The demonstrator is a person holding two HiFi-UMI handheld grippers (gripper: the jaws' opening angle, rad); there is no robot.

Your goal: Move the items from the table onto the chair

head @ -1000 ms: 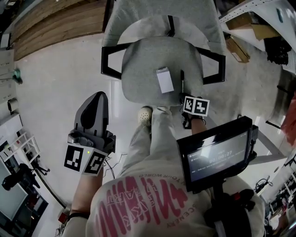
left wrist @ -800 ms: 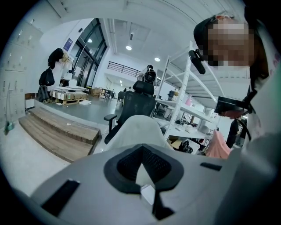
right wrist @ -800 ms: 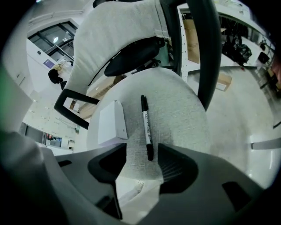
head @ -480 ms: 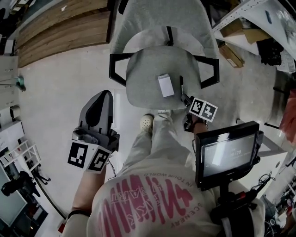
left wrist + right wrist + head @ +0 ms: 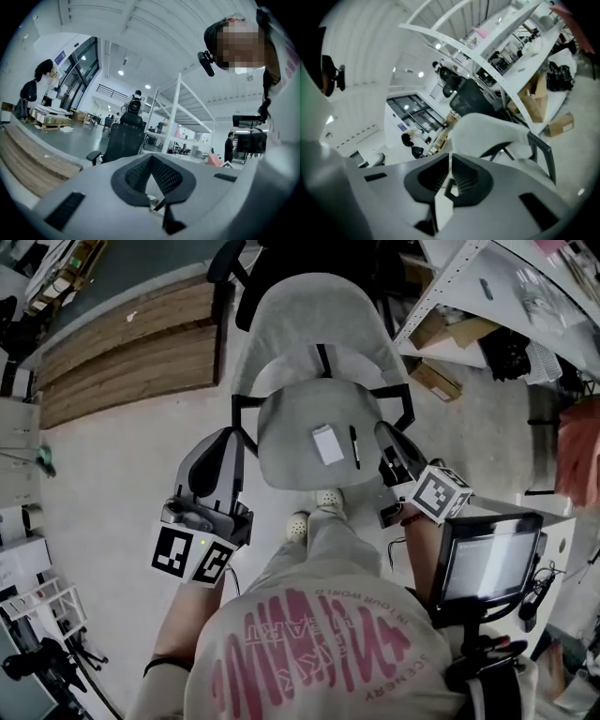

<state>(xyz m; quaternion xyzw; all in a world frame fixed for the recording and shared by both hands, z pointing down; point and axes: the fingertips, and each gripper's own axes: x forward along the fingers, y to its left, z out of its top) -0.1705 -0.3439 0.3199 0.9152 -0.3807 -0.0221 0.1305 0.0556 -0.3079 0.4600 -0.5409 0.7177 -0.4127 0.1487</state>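
At the left, the left gripper (image 5: 225, 439) is held out in front of the person and points forward, just beside the left edge of the chair (image 5: 286, 423). Its jaws are closed together with nothing between them. Near the middle of the seat lies the white box (image 5: 327, 443). Just to its right lies the pen (image 5: 354, 447), with its long axis running from the front of the seat toward the backrest. Neither claw touches either item. At the right, the right gripper (image 5: 386, 434) points forward and slightly down, beside the right edge of the seat. Its jaws have just been closing and now meet, empty. The pen lies just left of this claw, so the right hand is the nearer one. In my judgement both items are already placed, and the next move would lead away from the chair.
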